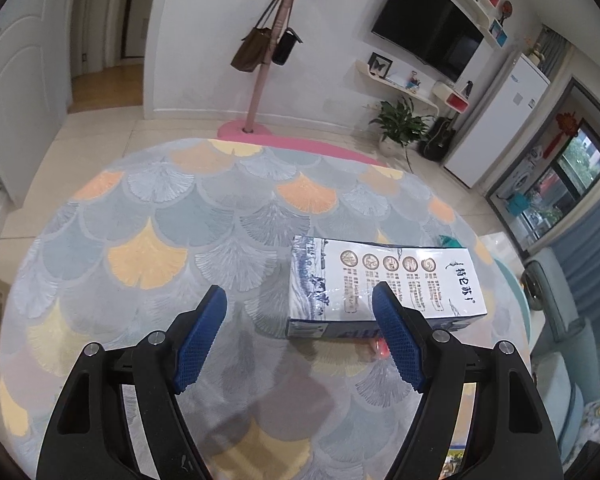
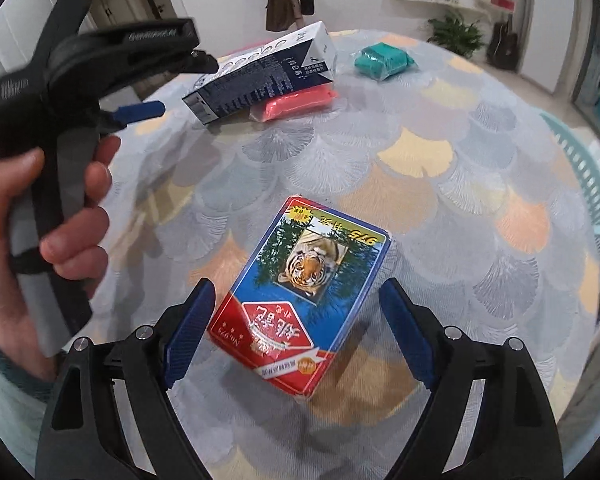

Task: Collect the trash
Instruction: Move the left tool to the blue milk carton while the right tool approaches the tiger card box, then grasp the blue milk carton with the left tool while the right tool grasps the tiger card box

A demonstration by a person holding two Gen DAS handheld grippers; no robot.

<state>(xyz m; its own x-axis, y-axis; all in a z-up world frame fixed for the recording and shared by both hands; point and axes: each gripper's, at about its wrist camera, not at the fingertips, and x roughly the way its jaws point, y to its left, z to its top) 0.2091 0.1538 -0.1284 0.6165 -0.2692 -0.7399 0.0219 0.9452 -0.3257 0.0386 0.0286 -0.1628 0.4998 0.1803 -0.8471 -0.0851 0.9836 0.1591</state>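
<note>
A white and blue milk carton [image 1: 380, 280] lies on its side on the round table [image 1: 148, 216], resting on a red packet [image 1: 380, 350]. My left gripper [image 1: 300, 292] is open just short of the carton, whose near left corner shows between the fingers. In the right wrist view a flat box with a tiger picture [image 2: 300, 292] lies between the open fingers of my right gripper [image 2: 298, 286], and the pads stand clear of its sides. Farther back there are the carton [image 2: 268, 76], the red packet [image 2: 296, 102], a teal packet [image 2: 384, 60] and the hand-held left gripper [image 2: 184, 88].
The table's cloth [image 2: 460, 160] has a fan-shaped pattern. A person's hand [image 2: 72, 220] grips the left tool. A teal slatted rim [image 2: 580, 176] shows at the table's right edge. Beyond are a pink coat stand with bags [image 1: 264, 48], a plant [image 1: 400, 124] and a sofa [image 1: 560, 320].
</note>
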